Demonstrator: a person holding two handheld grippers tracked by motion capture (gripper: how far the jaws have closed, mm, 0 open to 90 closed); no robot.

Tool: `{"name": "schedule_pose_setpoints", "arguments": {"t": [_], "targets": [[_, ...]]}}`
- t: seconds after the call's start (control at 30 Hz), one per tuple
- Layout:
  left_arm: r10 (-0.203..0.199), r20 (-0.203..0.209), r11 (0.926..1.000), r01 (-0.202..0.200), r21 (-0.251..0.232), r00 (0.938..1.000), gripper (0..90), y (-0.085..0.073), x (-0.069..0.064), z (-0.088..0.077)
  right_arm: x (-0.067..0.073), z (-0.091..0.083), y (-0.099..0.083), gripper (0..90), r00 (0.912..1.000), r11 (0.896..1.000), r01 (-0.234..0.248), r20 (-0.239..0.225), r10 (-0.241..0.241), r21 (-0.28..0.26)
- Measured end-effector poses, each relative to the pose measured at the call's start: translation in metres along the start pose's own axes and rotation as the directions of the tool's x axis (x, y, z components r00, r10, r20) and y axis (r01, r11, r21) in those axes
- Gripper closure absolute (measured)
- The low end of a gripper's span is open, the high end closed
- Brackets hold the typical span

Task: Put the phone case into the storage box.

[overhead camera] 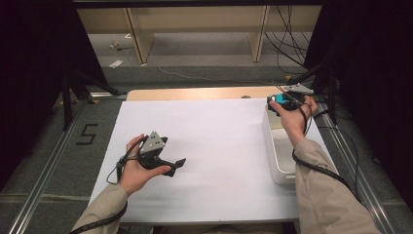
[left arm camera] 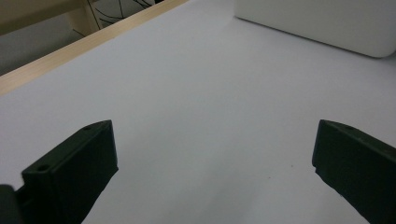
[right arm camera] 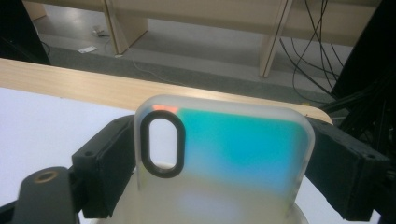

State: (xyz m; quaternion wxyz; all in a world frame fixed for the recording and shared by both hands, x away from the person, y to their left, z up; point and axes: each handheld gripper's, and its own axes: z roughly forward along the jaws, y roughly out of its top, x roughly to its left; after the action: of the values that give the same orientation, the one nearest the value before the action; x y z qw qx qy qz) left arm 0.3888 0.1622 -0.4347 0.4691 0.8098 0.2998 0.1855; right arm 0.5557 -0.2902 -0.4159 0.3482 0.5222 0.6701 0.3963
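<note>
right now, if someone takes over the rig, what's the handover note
Right gripper: shut on the phone case, translucent with a teal tint, held above the far end of the white bin at the table's right edge.
Left gripper: open, nothing between its jaws, over the white sheet.
Done: case gripped.
Left: probably placing the case; whether it goes into or comes out of the bin is unclear.

Soft overhead light, dark surroundings, slightly blurred close-ups, faint shadows.
</note>
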Motion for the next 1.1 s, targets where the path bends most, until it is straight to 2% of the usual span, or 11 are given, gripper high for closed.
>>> {"name": "schedule_pose_setpoints", "arguments": {"t": [0.33, 0.57, 0.97, 1.1], "targets": [[0.0, 0.0, 1.0, 0.0, -0.001, 1.0, 0.0, 0.0001, 0.0, -0.0001, 0.0007, 0.0047, -0.0002, 8.2, 0.9998, 1.0, 0.015, -0.016, -0.015, 0.005], [-0.001, -0.001, 1.0, 0.001, -0.001, 1.0, 0.0, -0.0001, 0.0001, -0.0002, -0.0006, 0.0062, -0.0007, 1.1, 0.9997, 1.0, 0.024, 0.009, -0.024, 0.002], [0.0, 0.002, 1.0, 0.0, 0.002, 1.0, 0.0, -0.0003, 0.0, 0.0005, -0.0034, 0.0034, 0.0023, 0.3, 0.9998, 0.999, 0.016, -0.006, -0.017, -0.039], [-0.001, 0.002, 1.0, 0.001, 0.0, 1.0, 0.0, -0.0003, 0.0, 0.0007, -0.0054, 0.001, 0.0041, 0.3, 1.0, 0.999, -0.001, -0.006, 0.001, -0.051]]}}
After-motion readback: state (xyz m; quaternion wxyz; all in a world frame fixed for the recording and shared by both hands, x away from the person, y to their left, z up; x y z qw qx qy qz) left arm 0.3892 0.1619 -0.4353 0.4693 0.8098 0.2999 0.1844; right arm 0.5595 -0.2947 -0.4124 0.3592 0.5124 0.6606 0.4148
